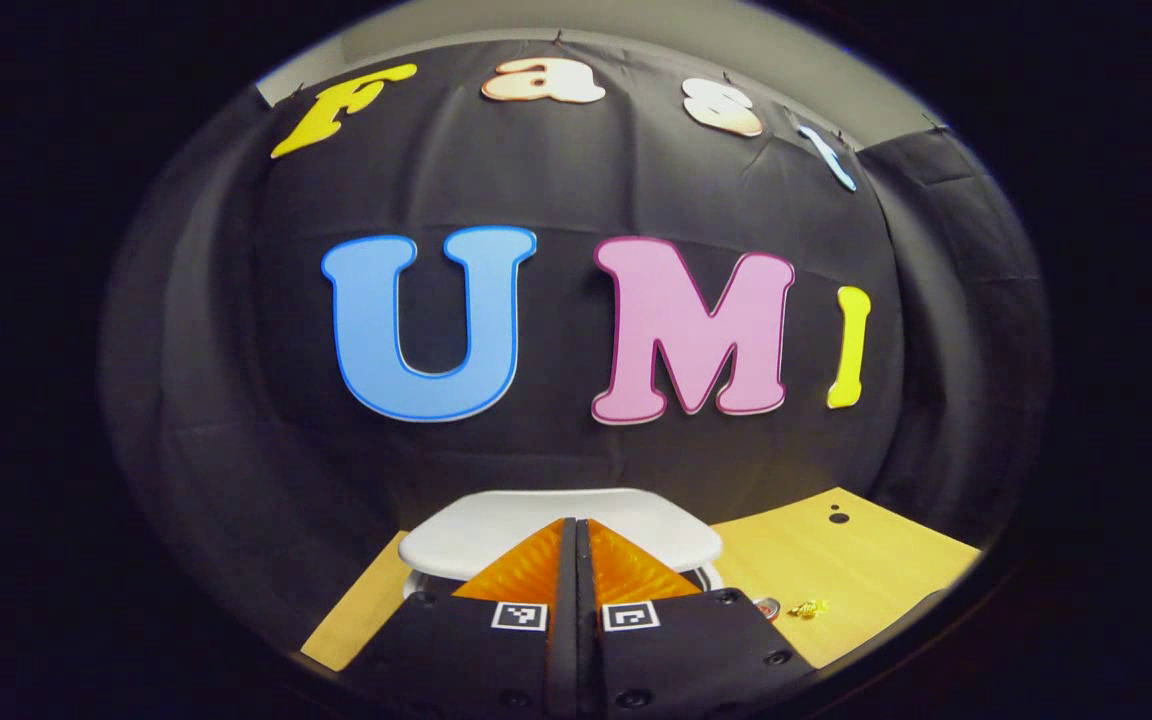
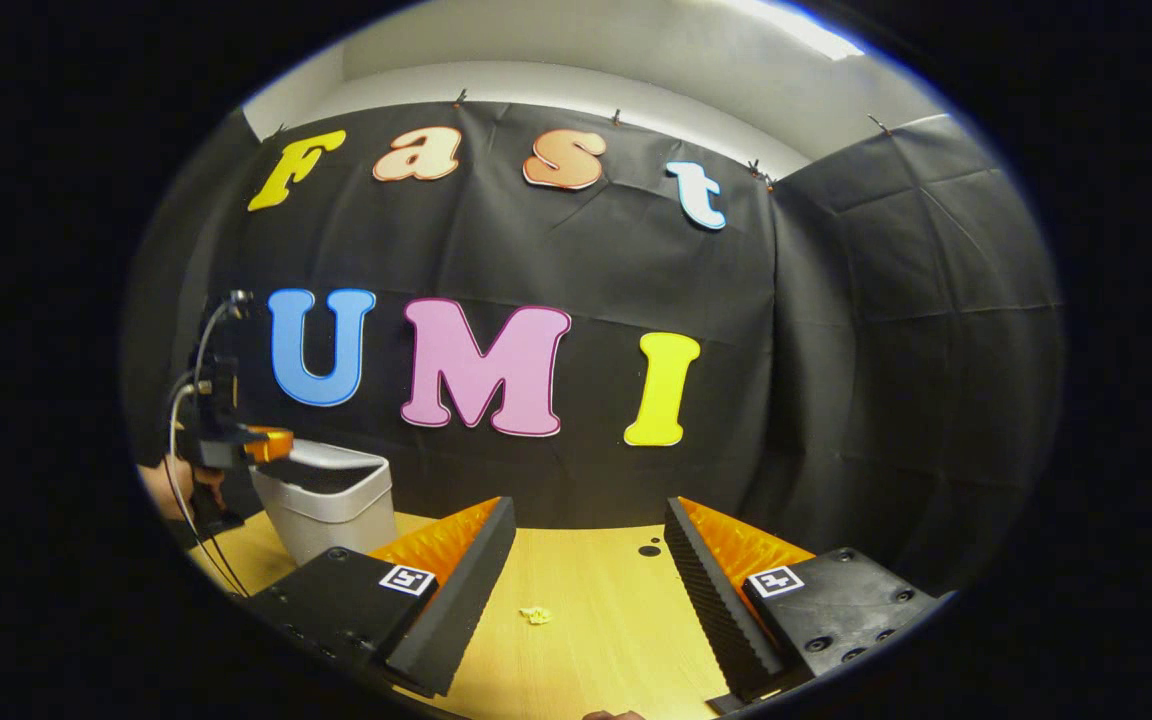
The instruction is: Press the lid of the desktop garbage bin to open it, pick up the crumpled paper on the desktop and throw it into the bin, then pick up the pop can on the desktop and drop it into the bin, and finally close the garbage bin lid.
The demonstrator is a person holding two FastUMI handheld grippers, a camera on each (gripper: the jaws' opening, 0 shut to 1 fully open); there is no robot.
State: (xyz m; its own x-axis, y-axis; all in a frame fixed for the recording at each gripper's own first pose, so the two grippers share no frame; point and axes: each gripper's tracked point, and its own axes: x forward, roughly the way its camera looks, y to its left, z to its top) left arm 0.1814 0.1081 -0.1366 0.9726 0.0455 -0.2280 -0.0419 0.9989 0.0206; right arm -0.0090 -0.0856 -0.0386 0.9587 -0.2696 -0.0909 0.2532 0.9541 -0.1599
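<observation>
A pale desktop bin [image 2: 328,510] stands at the left of the wooden table [image 2: 596,600]. Its white lid [image 1: 636,535] lies just beyond my left gripper [image 1: 576,522], which is shut with its fingers pressed together and nothing between them. From the right gripper view, that left gripper [image 2: 271,440] sits over the near edge of the lid [image 2: 336,460], held by a hand [image 2: 168,488], and a dark gap shows below the lid's rim. Whether the tips touch the lid I cannot tell. A small yellowish crumpled paper [image 2: 536,615] [image 1: 808,607] lies on the table between the fingers of my open right gripper [image 2: 591,510].
The black cloth wall closes off the table's back and right sides. A black dot [image 2: 649,550] marks the tabletop near the back edge. A small round thing [image 1: 766,605] lies by the bin's base, mostly hidden.
</observation>
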